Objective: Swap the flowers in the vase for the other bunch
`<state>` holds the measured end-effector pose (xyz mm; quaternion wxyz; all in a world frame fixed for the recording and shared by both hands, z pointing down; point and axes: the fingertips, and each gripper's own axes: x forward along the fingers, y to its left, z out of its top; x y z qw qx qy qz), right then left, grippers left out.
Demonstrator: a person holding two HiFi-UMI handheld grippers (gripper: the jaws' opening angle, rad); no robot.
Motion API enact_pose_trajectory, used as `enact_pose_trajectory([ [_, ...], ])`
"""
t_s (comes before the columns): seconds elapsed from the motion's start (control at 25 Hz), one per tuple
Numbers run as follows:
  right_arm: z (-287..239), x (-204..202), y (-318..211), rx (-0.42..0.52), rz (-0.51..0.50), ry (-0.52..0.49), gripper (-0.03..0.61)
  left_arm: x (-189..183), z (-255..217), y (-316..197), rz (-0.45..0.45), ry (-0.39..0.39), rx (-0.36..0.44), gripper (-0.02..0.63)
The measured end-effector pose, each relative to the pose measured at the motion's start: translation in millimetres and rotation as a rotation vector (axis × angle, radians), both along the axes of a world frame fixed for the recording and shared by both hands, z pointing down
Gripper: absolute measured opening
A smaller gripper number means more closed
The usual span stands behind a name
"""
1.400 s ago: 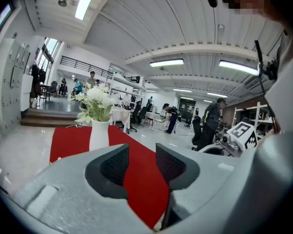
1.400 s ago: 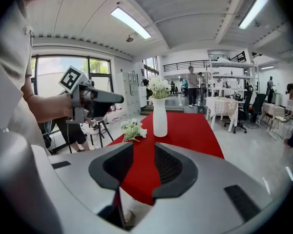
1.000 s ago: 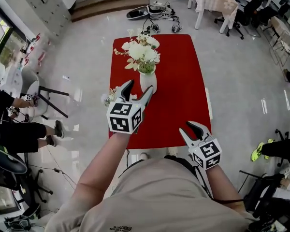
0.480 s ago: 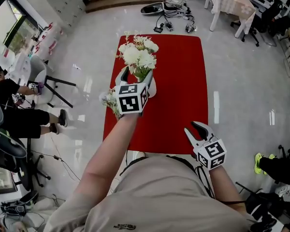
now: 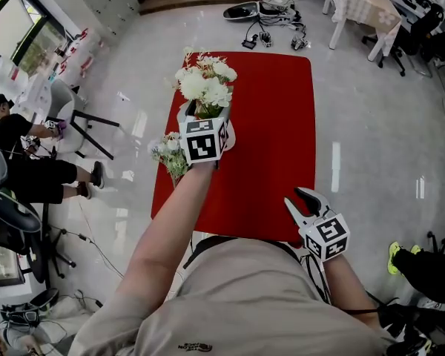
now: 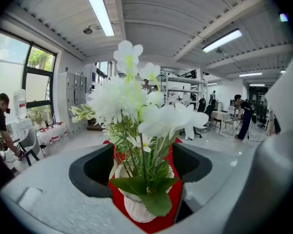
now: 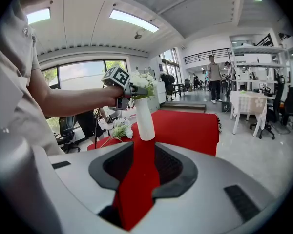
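Note:
A white vase (image 7: 145, 118) with white flowers (image 5: 204, 86) stands on the red table (image 5: 274, 124), left of its middle. My left gripper (image 5: 205, 114) reaches the top of the vase. Its jaws have opened wide within the last second, and the flower stems (image 6: 142, 160) stand between them untouched. From the head view its marker cube hides most of the vase. The other bunch (image 5: 167, 153) lies at the table's left edge. My right gripper (image 5: 298, 199) hangs open and empty over the near edge, pointing at the vase.
A person (image 5: 15, 162) sits at the left among chairs (image 5: 81, 121). Cables and gear (image 5: 263, 17) lie on the floor beyond the table. A covered table with office chairs (image 5: 363, 6) stands at the back right. People stand in the background (image 7: 214, 77).
My left gripper has moved forward from short of the vase until its jaws straddle the flowers, and the jaws stand wider. The right gripper shifted a little.

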<state>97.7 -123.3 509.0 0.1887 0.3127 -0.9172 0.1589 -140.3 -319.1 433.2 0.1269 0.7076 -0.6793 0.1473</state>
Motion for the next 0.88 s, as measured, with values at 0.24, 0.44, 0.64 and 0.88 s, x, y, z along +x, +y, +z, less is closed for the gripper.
enact_pose_trajectory([
  [0.24,2,17,-8,-0.011,0.022,-0.006,0.14,-2,-4,-2,-0.021,-0.035,0.018,0.261],
  [0.44,3,17,-7,-0.016,0.027,-0.016,0.14,-4,-7,3,-0.018,-0.056,0.024,0.165],
  [0.64,4,20,-8,-0.009,0.023,-0.025,0.14,-3,-15,6,-0.017,-0.073,0.051,0.115],
  [0.88,6,18,-6,-0.011,0.019,-0.035,0.14,-4,-35,11,0.0,-0.071,0.093,0.097],
])
